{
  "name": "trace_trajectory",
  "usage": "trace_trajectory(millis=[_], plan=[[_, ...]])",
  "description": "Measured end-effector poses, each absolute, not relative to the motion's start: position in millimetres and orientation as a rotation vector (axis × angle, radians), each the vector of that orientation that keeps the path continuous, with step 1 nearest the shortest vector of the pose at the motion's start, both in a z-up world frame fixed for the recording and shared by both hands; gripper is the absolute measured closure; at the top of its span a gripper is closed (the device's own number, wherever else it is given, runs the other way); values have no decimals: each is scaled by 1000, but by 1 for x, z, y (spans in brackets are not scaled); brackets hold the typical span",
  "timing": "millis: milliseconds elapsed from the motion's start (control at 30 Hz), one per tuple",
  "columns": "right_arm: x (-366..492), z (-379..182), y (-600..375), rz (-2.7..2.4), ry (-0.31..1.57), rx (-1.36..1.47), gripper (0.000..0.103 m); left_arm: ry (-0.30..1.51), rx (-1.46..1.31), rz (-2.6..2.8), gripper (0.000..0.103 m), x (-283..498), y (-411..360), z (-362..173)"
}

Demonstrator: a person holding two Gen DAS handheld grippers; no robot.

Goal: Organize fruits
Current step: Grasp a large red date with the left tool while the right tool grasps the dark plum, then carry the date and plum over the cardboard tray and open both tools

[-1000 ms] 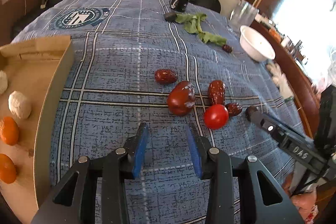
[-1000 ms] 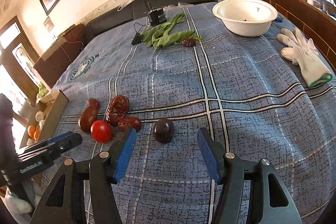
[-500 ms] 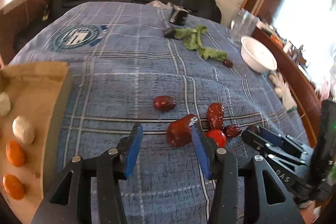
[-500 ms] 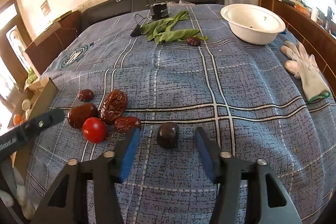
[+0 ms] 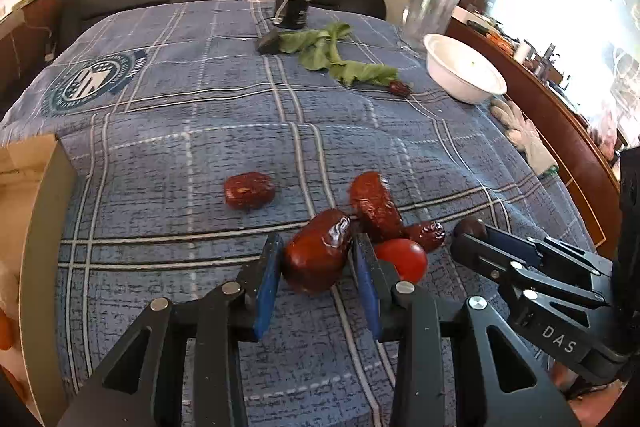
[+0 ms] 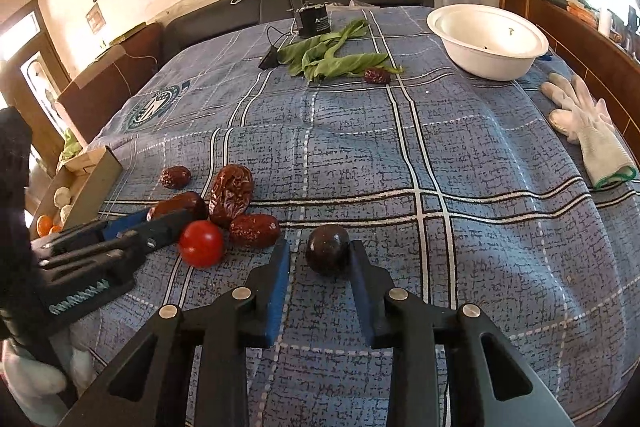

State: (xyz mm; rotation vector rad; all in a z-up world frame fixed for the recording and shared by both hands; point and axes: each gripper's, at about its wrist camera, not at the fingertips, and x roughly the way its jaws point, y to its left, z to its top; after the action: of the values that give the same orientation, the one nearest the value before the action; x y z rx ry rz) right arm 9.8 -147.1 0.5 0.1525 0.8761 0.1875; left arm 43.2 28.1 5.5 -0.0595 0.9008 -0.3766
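My left gripper (image 5: 316, 261) has its blue pads on both sides of a large glossy red date (image 5: 318, 255) that lies on the blue plaid cloth; the pads touch or nearly touch it. A red cherry tomato (image 5: 402, 259), a wrinkled date (image 5: 374, 205) and a small date (image 5: 426, 231) lie just right of it; another date (image 5: 249, 190) lies apart to the left. My right gripper (image 6: 320, 259) is open around a dark round fruit (image 6: 328, 254), the right pad touching it. The left gripper also shows in the right wrist view (image 6: 132, 231).
A cardboard box (image 5: 44, 227) with orange and white items stands at the left edge. A white bowl (image 6: 486, 41), a white glove (image 6: 586, 131), green leaves (image 6: 332, 57), a lone date (image 6: 377, 75) and a black device (image 6: 314, 19) lie farther back.
Both grippers moved forward and down. The left jaws narrowed around the large date; the right jaws narrowed around the dark round fruit.
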Motion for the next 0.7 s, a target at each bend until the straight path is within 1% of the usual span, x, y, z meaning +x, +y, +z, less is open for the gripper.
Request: trace_trajectory(millis=[67, 167, 233, 467, 700], plan=[[9, 1, -146, 187, 875, 150, 72, 888, -36, -371, 72, 39, 24, 7], [8, 1, -148, 180, 872, 157, 78, 860, -41, -366, 72, 33, 24, 11], [6, 1, -150, 180, 867, 171, 79, 851, -60, -371, 72, 29, 26, 12], [-5, 8, -144, 174, 821, 134, 81, 820, -120, -373, 72, 10, 38, 28], [-5, 8, -139, 146, 834, 97, 81, 751, -202, -364, 72, -41, 81, 61]])
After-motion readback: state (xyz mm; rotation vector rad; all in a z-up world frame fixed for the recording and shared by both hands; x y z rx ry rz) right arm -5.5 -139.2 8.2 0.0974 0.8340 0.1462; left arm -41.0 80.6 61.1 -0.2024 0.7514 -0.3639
